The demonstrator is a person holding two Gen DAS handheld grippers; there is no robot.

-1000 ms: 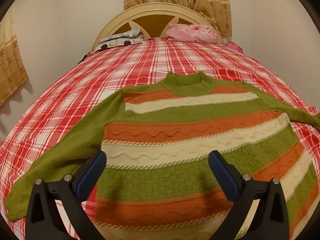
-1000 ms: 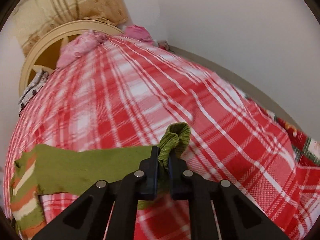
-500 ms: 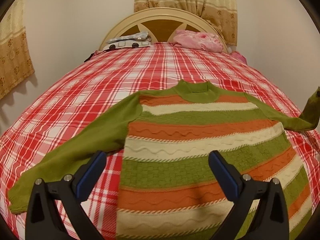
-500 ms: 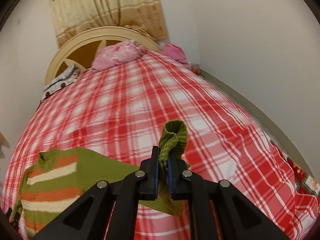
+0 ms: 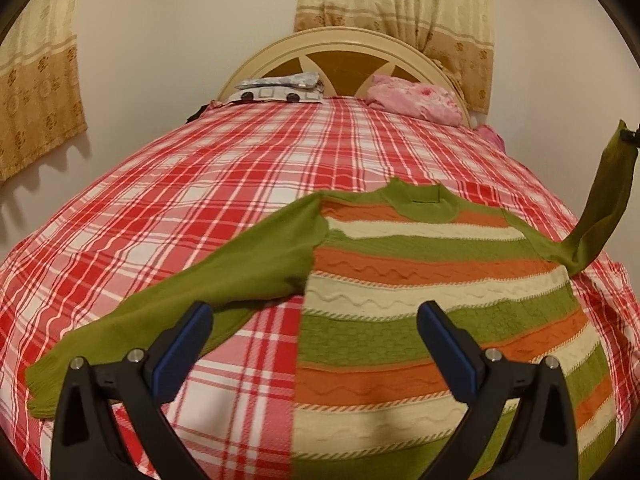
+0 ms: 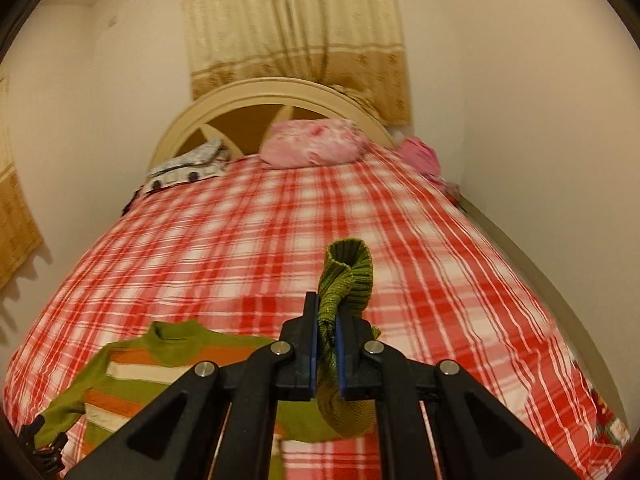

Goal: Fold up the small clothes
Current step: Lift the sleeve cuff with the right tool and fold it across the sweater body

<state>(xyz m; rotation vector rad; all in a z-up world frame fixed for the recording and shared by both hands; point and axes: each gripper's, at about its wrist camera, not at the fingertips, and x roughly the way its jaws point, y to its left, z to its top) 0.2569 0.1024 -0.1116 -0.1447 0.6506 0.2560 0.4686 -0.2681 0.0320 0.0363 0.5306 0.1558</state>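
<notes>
Since the earlier frames, the right sleeve [image 5: 600, 208] has been raised higher off the bed [image 5: 200, 184]: it was seen lying low at the sweater's side a second ago, and is now drawn up steeply toward the upper right edge of the left wrist view. In the right wrist view more of the headboard [image 6: 248, 96] and curtain [image 6: 296, 28] is now shown than before, and the sweater [image 6: 132, 376] has shifted to the lower left, below the jaws.

The sweater [image 5: 420, 300], striped in green, orange and cream, is laid flat on the red plaid bed, just ahead of and beneath the left gripper [image 5: 316, 344]. Its long axis runs from the hem nearest the jaws to the collar, which points away toward the headboard. The left sleeve [image 5: 180, 304] is stretched out diagonally to the left, with its cuff beside the left finger.

The jaws of the left gripper are held wide apart, with nothing between them. The jaws of the right gripper [image 6: 327, 344] are clamped on the right sleeve's ribbed cuff [image 6: 348, 272], which stands above the jaws.
</notes>
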